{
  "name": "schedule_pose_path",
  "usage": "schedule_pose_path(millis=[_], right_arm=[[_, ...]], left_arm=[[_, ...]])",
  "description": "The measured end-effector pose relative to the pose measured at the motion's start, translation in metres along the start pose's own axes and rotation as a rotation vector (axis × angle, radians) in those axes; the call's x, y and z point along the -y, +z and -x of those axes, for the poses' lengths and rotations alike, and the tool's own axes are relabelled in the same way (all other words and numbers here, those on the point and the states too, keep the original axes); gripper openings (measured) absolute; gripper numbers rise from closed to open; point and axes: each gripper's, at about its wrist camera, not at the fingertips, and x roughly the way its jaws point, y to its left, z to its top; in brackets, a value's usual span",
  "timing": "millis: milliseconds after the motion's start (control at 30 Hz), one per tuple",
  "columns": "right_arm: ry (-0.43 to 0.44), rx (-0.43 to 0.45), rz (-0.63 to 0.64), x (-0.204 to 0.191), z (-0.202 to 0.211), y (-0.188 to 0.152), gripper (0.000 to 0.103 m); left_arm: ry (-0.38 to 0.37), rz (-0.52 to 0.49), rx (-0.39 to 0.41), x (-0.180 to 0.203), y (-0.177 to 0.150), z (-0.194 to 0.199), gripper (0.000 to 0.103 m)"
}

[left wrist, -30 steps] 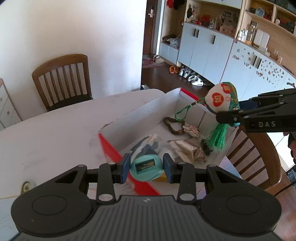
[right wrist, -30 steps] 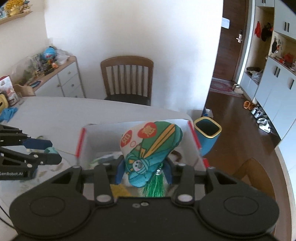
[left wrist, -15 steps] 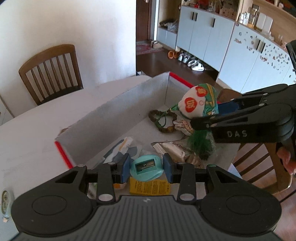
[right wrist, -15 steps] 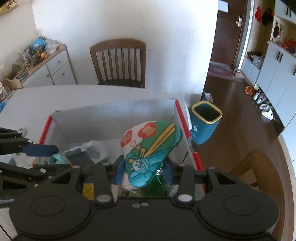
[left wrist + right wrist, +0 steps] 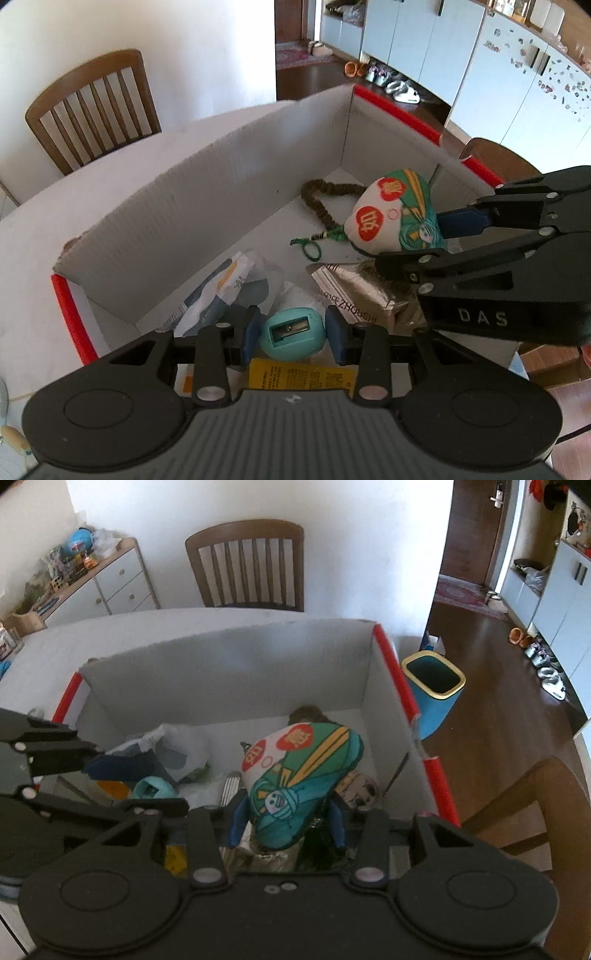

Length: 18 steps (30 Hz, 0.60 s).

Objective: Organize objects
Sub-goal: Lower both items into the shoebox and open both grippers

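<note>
A white cardboard box with red edges stands on the white table; it also shows in the right wrist view. My left gripper is shut on a teal pencil sharpener low inside the box's near end. My right gripper is shut on a stuffed fabric sachet with red circles and a green tassel, held inside the box. The sachet and the right gripper also show in the left wrist view. The sharpener also shows in the right wrist view.
In the box lie a brown bead bracelet, a silver foil packet, a plastic bag and a yellow packet. Wooden chairs stand behind the table and at right. A blue bin stands on the floor.
Both grippers have moved from above the table edge down into the box, each still holding its object. The sachet has come lower, near the box floor.
</note>
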Motion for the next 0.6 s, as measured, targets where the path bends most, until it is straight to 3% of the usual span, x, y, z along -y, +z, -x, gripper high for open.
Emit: schedule_pose_path(millis=[300,600], right_arm=[[0.014,-0.012,0.010,-0.001,-0.001,-0.004,0.046],[0.042,0.026,-0.008,0.005,0.021,-0.004,0.059]], left_arm=[[0.005,0.006,-0.063,-0.002,-0.002,-0.015,0.037],[-0.006,0.050,-0.067,-0.010,-0.005,-0.011,0.042]])
